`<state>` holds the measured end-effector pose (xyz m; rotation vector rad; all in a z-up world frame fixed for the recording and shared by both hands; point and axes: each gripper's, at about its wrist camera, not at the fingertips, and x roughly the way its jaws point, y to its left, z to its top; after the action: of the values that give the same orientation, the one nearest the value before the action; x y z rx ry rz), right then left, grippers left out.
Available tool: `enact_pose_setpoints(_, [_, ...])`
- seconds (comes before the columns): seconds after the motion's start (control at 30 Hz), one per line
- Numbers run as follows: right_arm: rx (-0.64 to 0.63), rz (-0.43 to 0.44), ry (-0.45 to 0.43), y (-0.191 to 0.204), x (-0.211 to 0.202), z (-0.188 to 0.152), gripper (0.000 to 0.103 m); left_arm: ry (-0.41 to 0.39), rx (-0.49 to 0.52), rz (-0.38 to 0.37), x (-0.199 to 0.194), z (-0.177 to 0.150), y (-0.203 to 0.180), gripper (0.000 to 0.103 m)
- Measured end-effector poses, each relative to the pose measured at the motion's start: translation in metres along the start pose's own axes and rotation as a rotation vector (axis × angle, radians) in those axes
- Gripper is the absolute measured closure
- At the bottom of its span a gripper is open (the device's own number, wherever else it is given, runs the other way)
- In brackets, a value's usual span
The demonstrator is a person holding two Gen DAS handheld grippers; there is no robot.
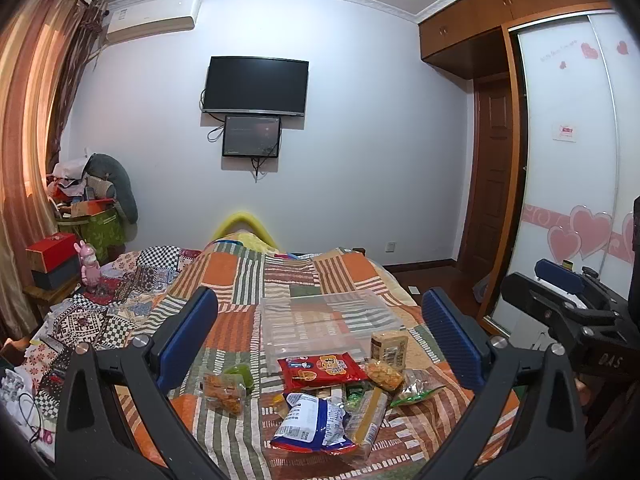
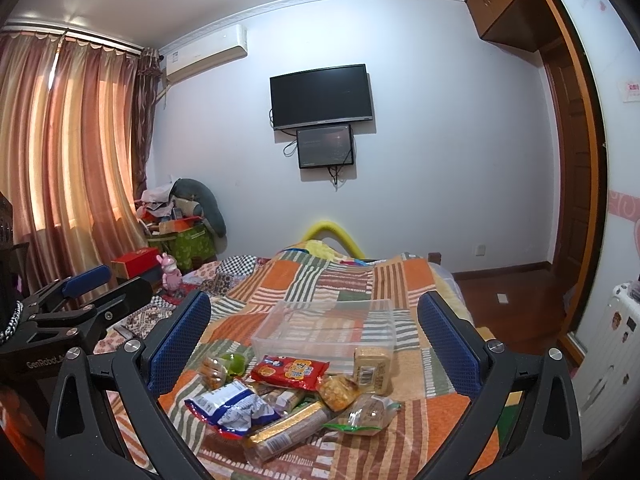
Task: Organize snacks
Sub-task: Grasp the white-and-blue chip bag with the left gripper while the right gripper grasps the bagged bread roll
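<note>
A pile of snack packs lies on the striped bedspread (image 1: 240, 320): a red pack (image 1: 322, 369) (image 2: 290, 372), a blue-and-white bag (image 1: 312, 424) (image 2: 230, 404), a long gold biscuit sleeve (image 1: 366, 420) (image 2: 292, 426), a tan box (image 1: 390, 348) (image 2: 372, 368) and small orange and green packets. An empty clear plastic bin (image 1: 324, 320) (image 2: 328, 326) stands just behind them. My left gripper (image 1: 320, 340) is open and empty above the pile. My right gripper (image 2: 314, 344) is open and empty, held alongside; it also shows in the left wrist view (image 1: 560, 292).
The bed fills the middle of the room. A cluttered stand with red boxes (image 1: 52, 252) and a pink toy (image 1: 90, 268) is at the left. A wardrobe (image 1: 568, 160) and wood floor (image 2: 512, 292) are at the right. A TV (image 1: 256, 84) hangs on the far wall.
</note>
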<state>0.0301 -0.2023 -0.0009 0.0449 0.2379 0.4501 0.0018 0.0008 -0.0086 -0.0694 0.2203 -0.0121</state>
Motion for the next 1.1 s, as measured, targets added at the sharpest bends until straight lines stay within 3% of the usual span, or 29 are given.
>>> enact_pose_setpoints(0.1, [0.009, 0.002, 0.005, -0.003, 0.001, -0.002, 0.0, -0.001, 0.009, 0.007, 0.0, 0.001, 0.0, 0.0])
enact_pose_setpoints(0.17, [0.019, 0.004, 0.015, -0.006, 0.004, -0.004, 0.0, 0.005, 0.013, 0.008, 0.002, 0.0, 0.0, 0.006])
enact_pose_setpoints(0.4, [0.026, 0.002, 0.082, -0.015, 0.014, -0.016, 0.023, 0.079, 0.014, -0.013, 0.019, -0.007, 0.006, 0.026])
enact_pose_setpoints(0.57, [0.036, -0.009, 0.163, -0.027, 0.024, -0.031, 0.032, 0.207, 0.05, -0.029, 0.049, -0.023, 0.015, 0.037])
enact_pose_setpoints(0.87, [0.076, -0.044, 0.333, -0.054, 0.05, -0.063, 0.033, 0.422, 0.046, -0.05, 0.098, -0.07, 0.026, 0.036])
enact_pose_setpoints(0.97, [0.09, -0.05, 0.388, -0.06, 0.06, -0.073, 0.033, 0.474, 0.05, -0.062, 0.111, -0.083, 0.023, 0.025])
enact_pose_setpoints(1.1, [0.108, -0.056, 0.442, -0.066, 0.072, -0.085, 0.033, 0.526, 0.058, -0.083, 0.126, -0.099, 0.015, 0.02])
